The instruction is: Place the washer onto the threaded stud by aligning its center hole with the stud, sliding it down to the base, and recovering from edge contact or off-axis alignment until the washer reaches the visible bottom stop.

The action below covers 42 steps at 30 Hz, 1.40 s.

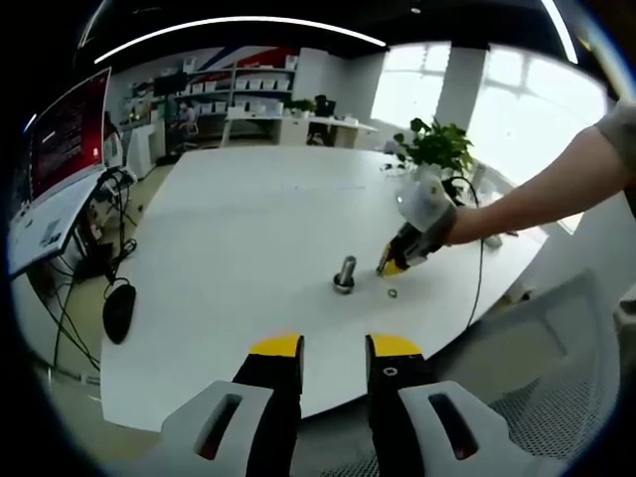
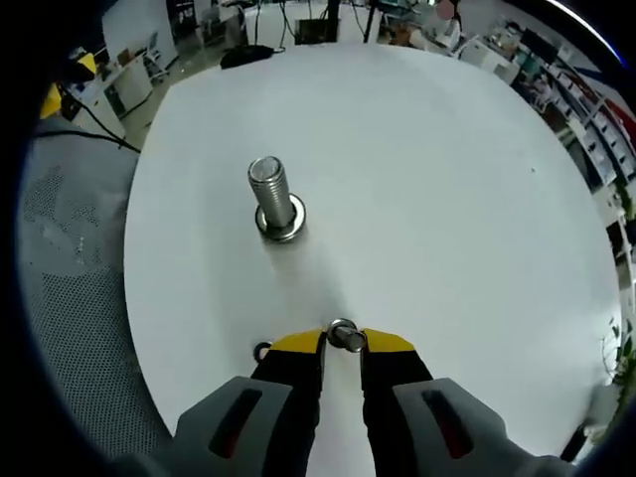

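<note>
A threaded steel stud (image 2: 271,191) stands upright on the white round table (image 2: 427,179), with a flange or ring around its base (image 2: 281,225). My right gripper (image 2: 344,343) is shut on a small metal washer (image 2: 345,335), held edge-up between the yellow tips, near the table's edge and short of the stud. A second small ring (image 2: 261,350) lies on the table just left of the jaws. In the left gripper view the stud (image 1: 345,273) stands mid-table, the right gripper (image 1: 396,264) is just right of it, and the loose ring (image 1: 392,292) lies nearby. My left gripper (image 1: 335,348) hangs open and empty, off the table's near edge.
A person's arm (image 1: 537,194) reaches in from the right. A monitor (image 1: 70,134) and desk stand at the left, with a black mouse (image 1: 119,308) and cables on the floor. A potted plant (image 1: 437,149) sits at the table's far side, a mesh chair (image 1: 556,397) at lower right.
</note>
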{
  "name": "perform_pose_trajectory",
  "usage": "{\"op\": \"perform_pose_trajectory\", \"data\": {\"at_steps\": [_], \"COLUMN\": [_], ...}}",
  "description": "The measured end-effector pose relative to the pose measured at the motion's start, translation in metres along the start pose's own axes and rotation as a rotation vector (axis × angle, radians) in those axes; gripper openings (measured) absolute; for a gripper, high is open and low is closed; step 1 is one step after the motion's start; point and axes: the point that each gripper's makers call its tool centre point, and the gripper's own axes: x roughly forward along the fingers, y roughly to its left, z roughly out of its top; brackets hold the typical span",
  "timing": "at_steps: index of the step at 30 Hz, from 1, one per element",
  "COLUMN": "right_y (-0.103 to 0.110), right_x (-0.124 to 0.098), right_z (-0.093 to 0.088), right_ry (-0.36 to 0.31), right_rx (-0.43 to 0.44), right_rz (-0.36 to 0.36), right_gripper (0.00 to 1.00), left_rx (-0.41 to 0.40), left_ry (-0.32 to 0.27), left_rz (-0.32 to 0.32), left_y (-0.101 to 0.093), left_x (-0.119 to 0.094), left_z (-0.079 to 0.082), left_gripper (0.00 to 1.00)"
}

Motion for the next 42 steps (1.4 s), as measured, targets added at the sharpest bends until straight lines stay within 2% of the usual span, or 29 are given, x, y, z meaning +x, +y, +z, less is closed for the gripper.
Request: {"op": "perform_pose_trajectory", "data": {"at_steps": [3, 11, 14, 18, 25, 31, 39, 42], "right_y": [-0.002, -0.004, -0.001, 0.007, 0.029, 0.049, 0.051, 0.052], "right_x": [-0.001, -0.011, -0.013, -0.014, -0.011, -0.004, 0.001, 0.0], "right_z": [-0.002, -0.017, -0.021, -0.027, -0.025, -0.021, -0.015, -0.017], "right_ry": [-0.006, -0.008, -0.015, -0.008, -0.024, -0.011, -0.004, 0.014], "right_rx": [0.003, 0.049, 0.077, 0.067, 0.076, 0.039, 0.031, -0.016], "right_rz": [-0.011, -0.013, -0.006, -0.002, 0.048, 0.078, 0.094, 0.106], "right_gripper": [0.2, 0.21, 0.22, 0.23, 0.26, 0.26, 0.25, 0.24], "left_rx": [0.001, 0.002, 0.004, 0.005, 0.005, 0.001, 0.006, 0.007], "left_ry": [-0.001, 0.003, 0.005, 0.006, 0.008, 0.007, 0.017, 0.016], "left_rz": [0.0, -0.005, -0.007, -0.009, -0.009, -0.005, -0.002, -0.003], "left_y": [-0.001, -0.001, -0.002, -0.002, -0.002, -0.001, -0.001, -0.001], "left_x": [0.0, 0.0, 0.0, 0.0, 0.0, 0.0, 0.0, 0.0], "left_z": [0.0, 0.0, 0.0, 0.0, -0.001, -0.001, -0.003, -0.003], "left_gripper": [0.22, 0.21, 0.21, 0.21, 0.21, 0.21, 0.21, 0.21]}}
